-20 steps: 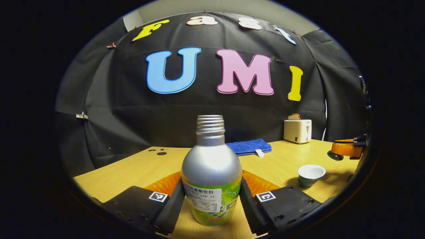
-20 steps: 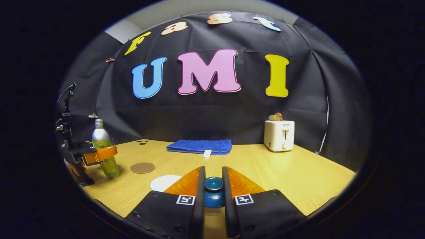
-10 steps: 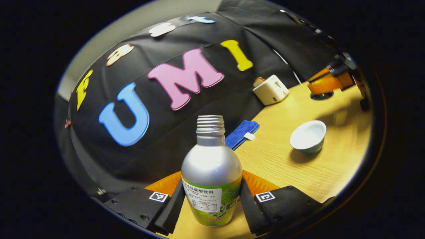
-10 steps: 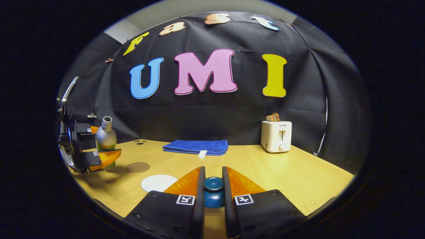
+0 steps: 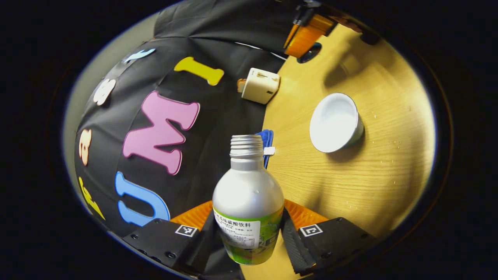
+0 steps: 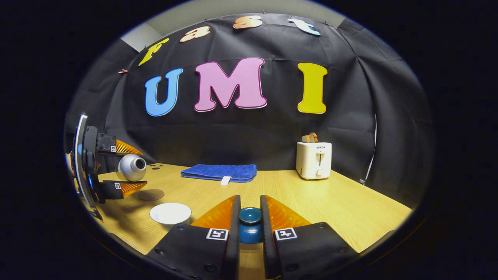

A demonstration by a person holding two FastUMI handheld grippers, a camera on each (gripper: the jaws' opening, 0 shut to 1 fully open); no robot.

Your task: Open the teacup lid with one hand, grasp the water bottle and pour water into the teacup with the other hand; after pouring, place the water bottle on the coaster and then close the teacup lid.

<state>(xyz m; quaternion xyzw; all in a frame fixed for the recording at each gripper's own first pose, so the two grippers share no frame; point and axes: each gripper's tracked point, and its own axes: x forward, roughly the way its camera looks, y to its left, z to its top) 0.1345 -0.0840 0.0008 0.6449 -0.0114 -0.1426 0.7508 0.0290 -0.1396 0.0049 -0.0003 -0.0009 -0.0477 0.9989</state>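
Warm, fairly bright light falls from above on the tabletop, while the black cloth wall stays dim and swallows most of it. The teacup throws a soft dark shadow onto the wood beside it, and broader blurred shadows lie near the far tongs in the left gripper view. A pale sheen sits on the silver shoulder of the water bottle. Both views are sharp at the centre and bend strongly toward their rims, where straight lines curve and brightness falls off. The left gripper view is rolled steeply sideways.
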